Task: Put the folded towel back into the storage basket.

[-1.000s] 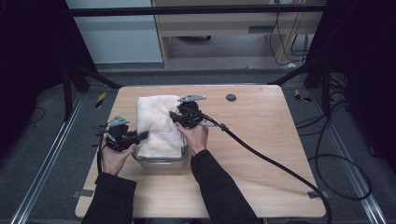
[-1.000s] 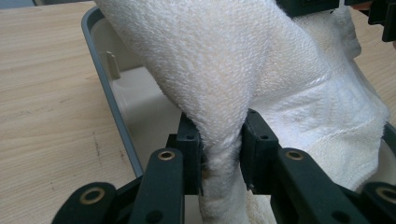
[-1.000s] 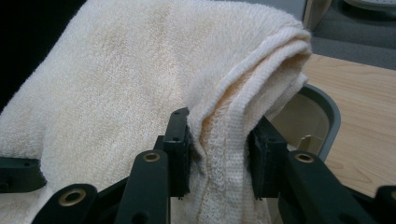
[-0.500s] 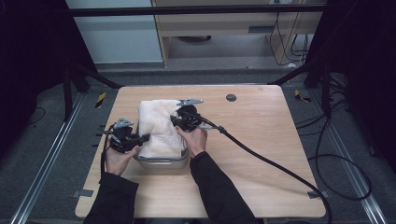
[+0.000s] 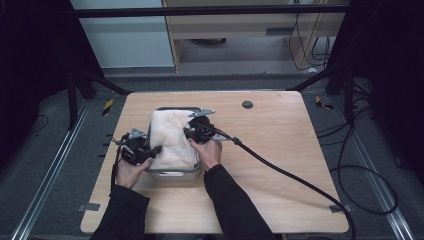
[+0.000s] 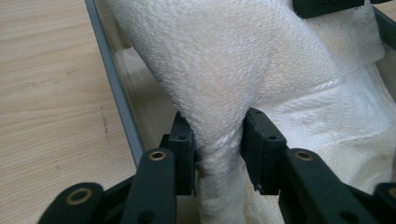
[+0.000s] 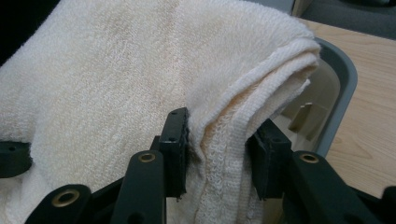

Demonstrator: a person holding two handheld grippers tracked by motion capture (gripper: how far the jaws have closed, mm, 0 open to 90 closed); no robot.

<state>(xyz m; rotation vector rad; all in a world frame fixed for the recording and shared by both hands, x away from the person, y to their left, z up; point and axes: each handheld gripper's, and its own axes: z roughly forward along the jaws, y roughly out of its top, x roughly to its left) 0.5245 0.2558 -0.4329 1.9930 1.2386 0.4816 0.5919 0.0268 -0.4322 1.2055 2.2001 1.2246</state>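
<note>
High view looks down on a wooden table (image 5: 280, 150) where a grey tub (image 5: 172, 174) sits left of the middle, with a white towel (image 5: 167, 135) draped over and into it. At the tub's left side the left gripper (image 5: 150, 150) meets the towel's edge, and at the tub's right side, a little farther from the person, the right gripper (image 5: 189, 132) meets the opposite edge; a thick black cable (image 5: 295, 175) trails from it across the table to the right. Left gripper view shows a bunched fold of the towel (image 6: 224, 70) standing between the two black jaws, just inside the tub's grey rim (image 6: 116, 93); the jaws have just been opening, the left pad touches the cloth while a thin gap seems to show at the right pad, so the pinch looks slack. Right gripper view shows the towel's folded, layered edge (image 7: 233, 121) between its jaws, above the tub's rounded corner (image 7: 343, 79); these jaws have also just been opening, narrow, with the left pad against the cloth and the right pad slightly off it.
</note>
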